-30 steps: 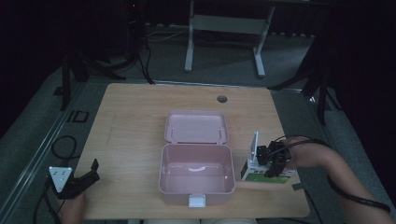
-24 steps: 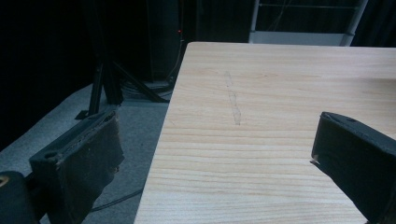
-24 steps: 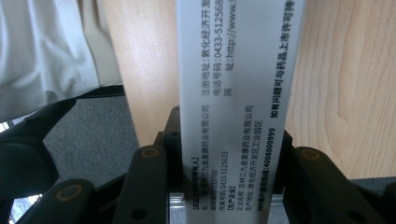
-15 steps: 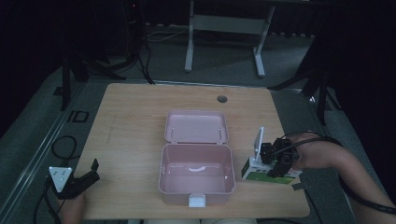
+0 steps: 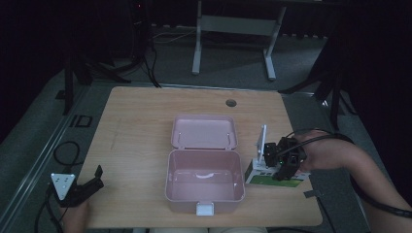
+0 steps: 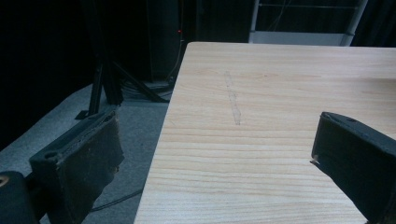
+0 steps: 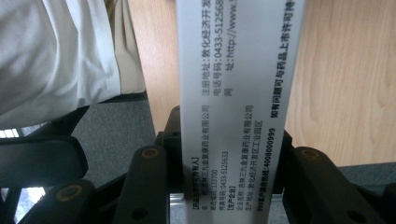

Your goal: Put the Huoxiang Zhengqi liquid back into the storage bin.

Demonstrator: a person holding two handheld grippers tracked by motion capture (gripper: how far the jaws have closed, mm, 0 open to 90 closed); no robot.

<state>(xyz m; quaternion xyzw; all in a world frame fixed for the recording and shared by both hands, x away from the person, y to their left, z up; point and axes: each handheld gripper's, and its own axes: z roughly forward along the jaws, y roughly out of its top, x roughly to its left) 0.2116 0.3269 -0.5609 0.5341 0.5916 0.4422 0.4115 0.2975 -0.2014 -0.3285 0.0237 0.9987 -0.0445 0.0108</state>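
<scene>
right tongs (image 5: 281, 171): clenched on the medicine box (image 5: 272, 174); in the right gripper view the box's white printed face (image 7: 236, 107) runs up between the two jaws, clamped at its sides.
left tongs (image 5: 94, 178): released, nothing between them; in the left gripper view the jaws stand wide apart over the bench (image 6: 280, 102) edge.
medicine box: white with a green panel, in the grip of the right tongs, near the bench's right front corner; can't tell from above if its base touches the wood. One white flap (image 5: 261, 144) stands upright just left of the right tongs.
right hand (image 5: 323, 155): behind the right tongs, forearm coming in from the lower right.
pink case (image 5: 204, 177): open, just left of the right tongs and the medicine box, close but apart from the box. Lid (image 5: 204, 132) laid back flat on the far side. White latch (image 5: 204, 209) on its near wall.
case vs left tongs: well to their right, bare wood between.
left hand (image 5: 73, 213): at the bench's left front corner, grey three-cornered plate (image 5: 62, 183) on top of the gripper.
bench hole (image 5: 231, 103): far side, beyond the case lid, well apart from both tongs.
right gripper view background: light trousers (image 7: 60, 51) and grey floor (image 7: 116, 126) left of the box, wood to the right.
</scene>
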